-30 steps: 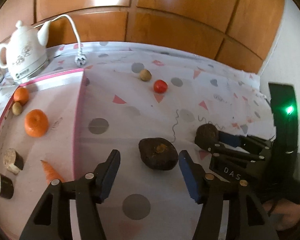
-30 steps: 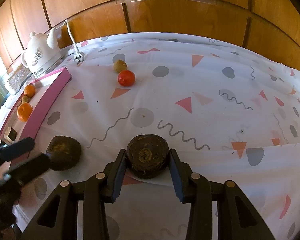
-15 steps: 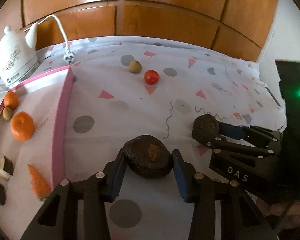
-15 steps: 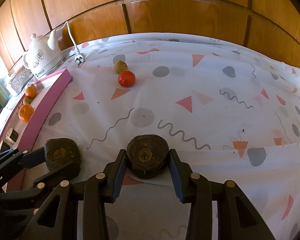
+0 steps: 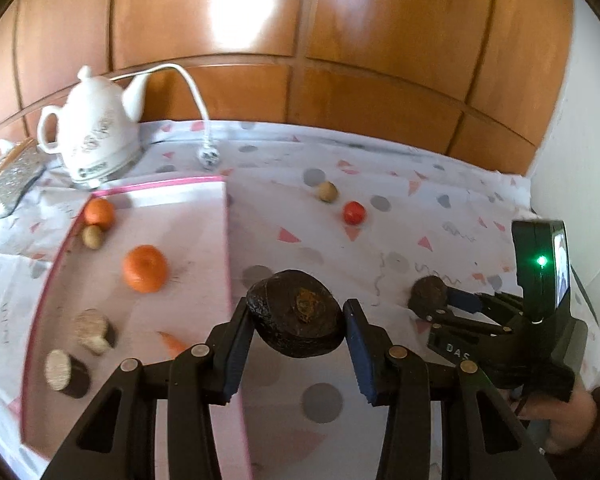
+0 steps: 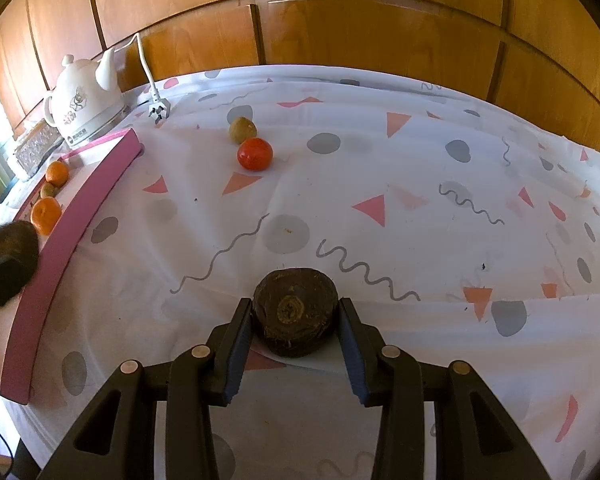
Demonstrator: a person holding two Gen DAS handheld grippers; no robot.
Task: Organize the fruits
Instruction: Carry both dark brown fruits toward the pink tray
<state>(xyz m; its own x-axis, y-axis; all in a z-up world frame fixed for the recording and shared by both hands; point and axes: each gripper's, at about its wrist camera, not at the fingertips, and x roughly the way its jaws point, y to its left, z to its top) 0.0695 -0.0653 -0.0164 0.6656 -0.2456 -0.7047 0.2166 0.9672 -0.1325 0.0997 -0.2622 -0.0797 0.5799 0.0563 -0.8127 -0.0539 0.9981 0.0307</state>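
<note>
My left gripper (image 5: 298, 322) is shut on a dark brown round fruit (image 5: 296, 314) and holds it in the air beside the right wall of the pink-rimmed tray (image 5: 226, 240). In the tray lie two oranges (image 5: 145, 268), a small brown fruit (image 5: 92, 237), a carrot (image 5: 172, 343) and two cut dark pieces (image 5: 66, 372). My right gripper (image 6: 296, 320) is shut on a second dark brown fruit (image 6: 295, 310) that rests on the cloth; it also shows in the left wrist view (image 5: 430, 298). A red tomato (image 6: 254, 153) and a small tan fruit (image 6: 242, 129) lie farther back.
A white kettle (image 5: 94, 140) with its cord and plug (image 5: 208, 155) stands behind the tray. A glittery box (image 5: 12, 178) lies at far left. Wood panelling (image 6: 340, 20) runs along the back of the patterned tablecloth (image 6: 420, 208).
My left gripper closed on the dark fruit, lifted it off the cloth and carried it left toward the tray. My right gripper has stayed shut on its fruit in the same place.
</note>
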